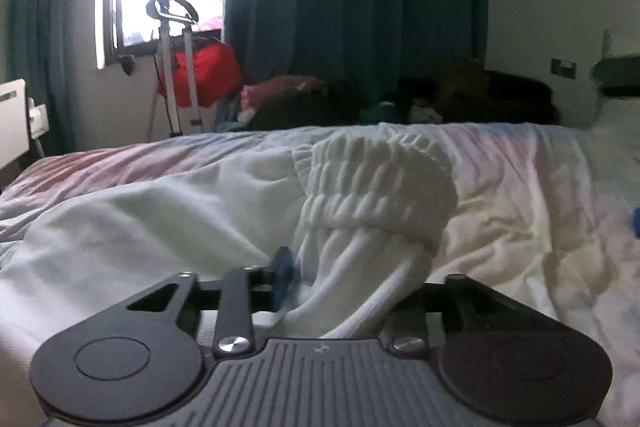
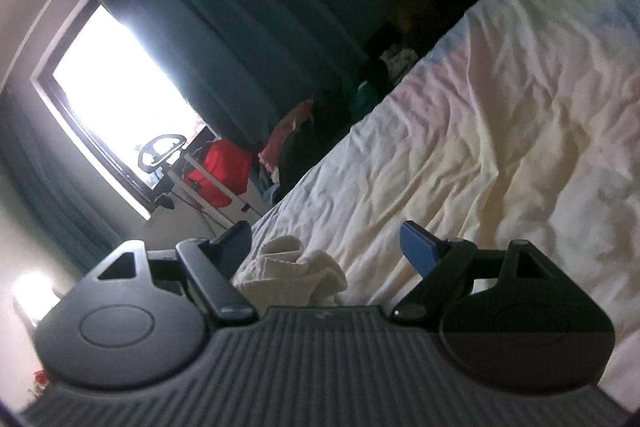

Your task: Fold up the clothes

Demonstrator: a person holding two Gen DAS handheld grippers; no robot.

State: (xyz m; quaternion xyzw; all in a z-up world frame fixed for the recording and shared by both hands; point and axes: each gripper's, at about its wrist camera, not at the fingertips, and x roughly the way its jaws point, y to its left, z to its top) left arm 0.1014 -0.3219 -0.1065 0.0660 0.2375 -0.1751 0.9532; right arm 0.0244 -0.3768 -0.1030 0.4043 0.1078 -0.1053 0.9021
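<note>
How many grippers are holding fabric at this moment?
1. The left gripper is shut on the white garment's ribbed waistband. The right gripper is open above the bed, a bit of white cloth below it ungripped.

The right tool (image 2: 328, 251) hangs wide apart over a white garment (image 2: 296, 275) on the bedsheet (image 2: 480, 131).

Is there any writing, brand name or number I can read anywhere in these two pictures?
None can be read.
Small pale mark on the left gripper body: too small to make out.
Wall plate near the curtain: blurred, no legible text.
White garment: no visible label.
</note>
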